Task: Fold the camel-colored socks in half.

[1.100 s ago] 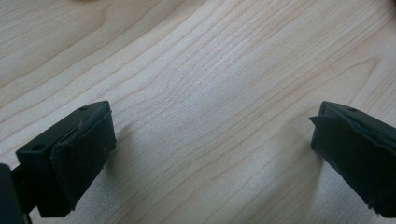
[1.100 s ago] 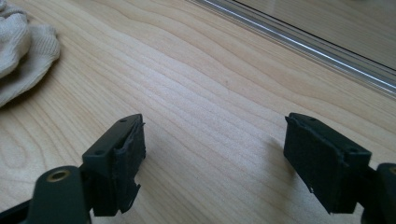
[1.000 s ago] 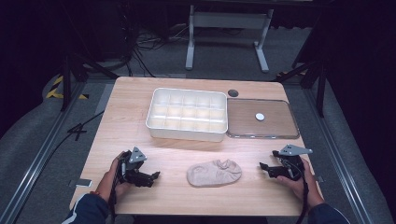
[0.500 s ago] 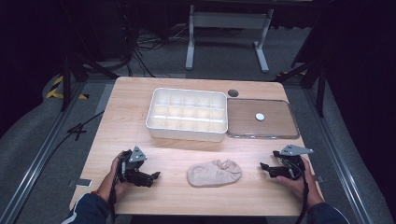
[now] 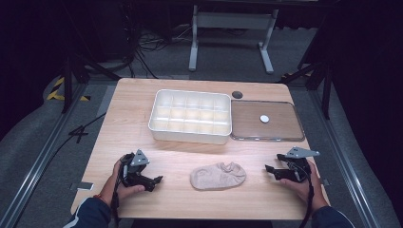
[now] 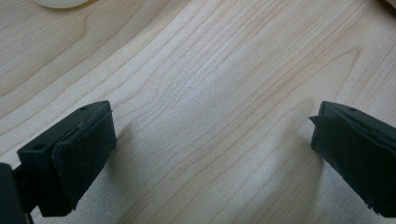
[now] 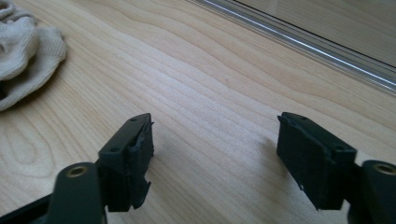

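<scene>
While both grippers rest on the table [image 5: 142, 118], the sock [image 5: 218, 175] lies between them: left gripper [image 5: 154, 180] spread and empty; right gripper [image 5: 270, 170] spread, its jaws just closing slightly on nothing.

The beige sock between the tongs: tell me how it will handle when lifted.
The sock lies crumpled and flat on the table, so it will probably droop limply. It looks thin, likely very light. Its soft knit should grip well, not slip.

Setting: lab or studio recording bay. Evidence: pale wood-grain table [image 5: 142, 118] standing alone on grey carpet [image 5: 28, 142]; black curtained surround; loose cables [image 5: 142, 52] trailing across the floor behind; white metal stand legs [image 5: 228, 42] at the rear; yellow-and-black hazard tape [image 5: 59, 88] on the floor; metal floor rails [image 5: 43, 156] flanking the table.
</scene>
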### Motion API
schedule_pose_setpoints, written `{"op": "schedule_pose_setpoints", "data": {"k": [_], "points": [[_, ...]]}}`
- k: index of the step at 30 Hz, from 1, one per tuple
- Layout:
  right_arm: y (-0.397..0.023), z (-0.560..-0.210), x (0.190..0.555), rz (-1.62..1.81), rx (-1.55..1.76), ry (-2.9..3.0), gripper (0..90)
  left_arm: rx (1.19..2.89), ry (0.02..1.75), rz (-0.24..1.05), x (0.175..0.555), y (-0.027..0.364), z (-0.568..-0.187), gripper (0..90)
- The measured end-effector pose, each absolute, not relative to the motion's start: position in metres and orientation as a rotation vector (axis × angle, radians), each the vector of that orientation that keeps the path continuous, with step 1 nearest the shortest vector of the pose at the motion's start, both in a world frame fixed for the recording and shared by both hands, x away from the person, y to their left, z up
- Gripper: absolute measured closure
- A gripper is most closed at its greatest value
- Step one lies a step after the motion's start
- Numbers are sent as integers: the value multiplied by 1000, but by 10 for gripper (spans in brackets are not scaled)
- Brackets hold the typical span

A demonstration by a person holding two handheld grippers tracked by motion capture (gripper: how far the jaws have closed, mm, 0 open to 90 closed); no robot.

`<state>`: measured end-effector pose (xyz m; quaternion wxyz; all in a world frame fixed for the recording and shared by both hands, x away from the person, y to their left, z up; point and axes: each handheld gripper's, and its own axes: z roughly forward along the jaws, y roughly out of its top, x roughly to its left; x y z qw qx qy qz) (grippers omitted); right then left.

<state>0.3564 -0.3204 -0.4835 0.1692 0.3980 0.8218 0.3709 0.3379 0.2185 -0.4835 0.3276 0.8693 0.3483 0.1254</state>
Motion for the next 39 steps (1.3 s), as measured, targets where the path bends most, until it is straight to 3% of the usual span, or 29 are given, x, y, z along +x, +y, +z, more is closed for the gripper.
{"op": "schedule_pose_setpoints", "data": {"k": [11,19,39], "points": [[-305,-463,343,1188,980,2299,626,2276,910,328,337,219,-484,4],[-294,-460,344,1222,928,2326,719,2266,915,335,335,219,-484,8],[-231,-447,339,1314,723,2433,784,2258,963,351,332,218,-483,7]]}}
